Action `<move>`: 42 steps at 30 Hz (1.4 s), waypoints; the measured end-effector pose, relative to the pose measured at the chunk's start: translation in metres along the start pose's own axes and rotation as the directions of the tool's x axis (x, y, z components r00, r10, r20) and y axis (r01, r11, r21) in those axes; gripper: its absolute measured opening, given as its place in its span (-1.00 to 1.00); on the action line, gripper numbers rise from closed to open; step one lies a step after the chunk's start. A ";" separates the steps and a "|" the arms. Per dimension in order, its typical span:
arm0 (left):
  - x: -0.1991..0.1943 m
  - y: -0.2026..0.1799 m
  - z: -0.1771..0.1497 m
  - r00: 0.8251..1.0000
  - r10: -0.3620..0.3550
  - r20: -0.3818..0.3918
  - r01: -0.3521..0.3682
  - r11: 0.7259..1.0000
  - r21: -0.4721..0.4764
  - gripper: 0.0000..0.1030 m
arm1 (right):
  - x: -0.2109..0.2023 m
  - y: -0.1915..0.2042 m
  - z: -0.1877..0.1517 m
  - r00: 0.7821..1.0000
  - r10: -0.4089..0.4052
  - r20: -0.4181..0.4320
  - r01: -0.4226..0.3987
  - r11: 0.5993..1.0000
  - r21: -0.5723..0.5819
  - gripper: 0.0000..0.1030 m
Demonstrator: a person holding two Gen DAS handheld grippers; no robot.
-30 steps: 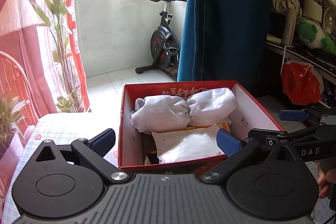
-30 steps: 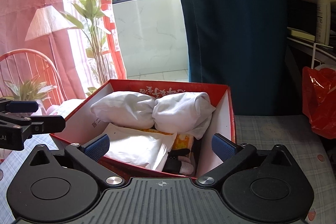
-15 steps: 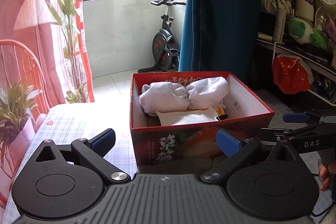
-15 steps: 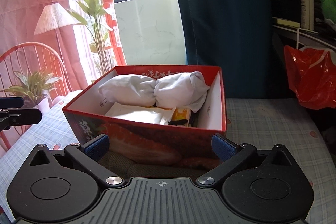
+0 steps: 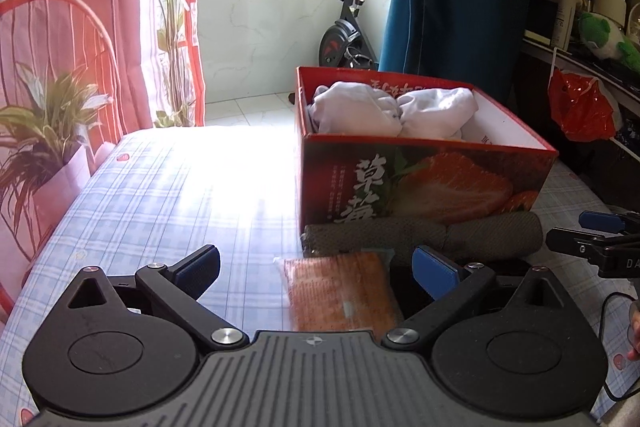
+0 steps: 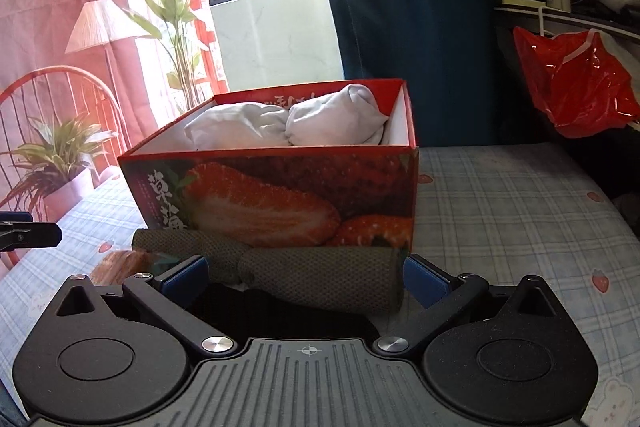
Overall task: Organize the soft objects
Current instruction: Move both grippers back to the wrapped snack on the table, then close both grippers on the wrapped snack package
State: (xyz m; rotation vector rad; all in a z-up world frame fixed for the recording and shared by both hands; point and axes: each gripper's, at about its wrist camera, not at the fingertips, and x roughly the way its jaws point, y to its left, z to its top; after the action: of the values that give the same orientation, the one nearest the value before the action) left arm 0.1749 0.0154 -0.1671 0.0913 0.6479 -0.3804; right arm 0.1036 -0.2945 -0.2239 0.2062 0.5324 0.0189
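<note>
Checked bed [image 5: 168,195]: strawberry box [image 5: 420,179], grey roll [image 5: 420,235], packet [image 5: 340,291].

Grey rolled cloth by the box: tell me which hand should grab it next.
Right. The right tongs are open with the grey rolled cloth between their tips; the left tongs face the orange packet.

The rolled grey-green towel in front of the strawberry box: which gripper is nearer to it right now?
Right. The right gripper brackets the rolled towel with open fingers. The left gripper sits further back, open around the orange packet, towel beyond it.
</note>
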 end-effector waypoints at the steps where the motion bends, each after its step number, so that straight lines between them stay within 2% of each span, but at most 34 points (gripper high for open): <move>1: 0.002 0.003 -0.002 1.000 0.002 -0.011 -0.002 1.000 -0.007 1.00 | -0.001 0.001 -0.005 1.000 0.002 0.013 -0.002 1.000 -0.008 0.99; 8: 0.016 0.014 -0.018 0.998 0.001 -0.062 -0.004 0.999 -0.045 1.00 | 0.003 0.010 -0.027 0.999 0.047 -0.009 -0.047 0.999 -0.024 0.99; 12: 0.031 0.020 -0.023 0.997 -0.026 -0.076 0.018 0.994 -0.104 0.94 | 0.007 0.012 -0.035 0.998 0.052 -0.025 -0.053 0.998 -0.036 0.99; 14: 0.039 0.022 -0.024 0.995 -0.040 -0.094 0.028 0.993 -0.119 0.68 | 0.009 0.011 -0.038 0.998 0.049 -0.040 -0.050 0.998 -0.031 0.99; 18: 0.051 0.023 -0.027 0.990 -0.078 -0.116 0.060 0.986 -0.153 0.54 | 0.013 0.005 -0.042 0.996 0.055 -0.068 -0.056 0.998 -0.001 0.99; 20: 0.054 0.025 -0.029 0.985 -0.123 -0.121 0.100 0.978 -0.184 0.26 | 0.015 0.006 -0.044 0.995 0.059 -0.077 -0.059 0.998 -0.005 0.97; 22: 0.054 0.022 -0.031 0.979 -0.168 -0.114 0.142 0.967 -0.212 0.12 | 0.017 0.008 -0.047 0.994 0.066 -0.086 -0.068 0.998 -0.020 0.95; 25: 0.053 0.014 -0.030 0.977 -0.177 -0.121 0.151 0.969 -0.197 0.11 | 0.018 0.014 -0.048 0.992 0.085 -0.096 -0.089 0.995 -0.043 0.84; 27: 0.053 0.010 -0.030 0.971 -0.202 -0.127 0.174 0.963 -0.204 0.10 | 0.019 0.015 -0.048 0.989 0.104 -0.105 -0.110 0.993 -0.044 0.71; 29: 0.053 0.003 -0.031 0.964 -0.232 -0.133 0.202 0.957 -0.207 0.08 | 0.019 0.017 -0.049 0.987 0.120 -0.110 -0.125 0.991 -0.044 0.67; 35: 0.050 -0.036 -0.034 0.952 -0.270 -0.142 0.246 0.955 -0.167 0.05 | 0.014 0.025 -0.050 0.980 0.162 -0.120 -0.170 0.983 -0.063 0.64; 42: 0.045 -0.064 -0.046 0.935 -0.320 -0.150 0.294 0.940 -0.175 0.05 | 0.003 0.042 -0.054 0.967 0.218 -0.133 -0.236 0.962 -0.138 0.61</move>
State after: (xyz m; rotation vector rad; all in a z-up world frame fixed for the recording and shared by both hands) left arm 0.1580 -0.0490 -0.2286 -0.1245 0.8682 -0.6300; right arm 0.0808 -0.2426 -0.2625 0.1157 0.6184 0.2969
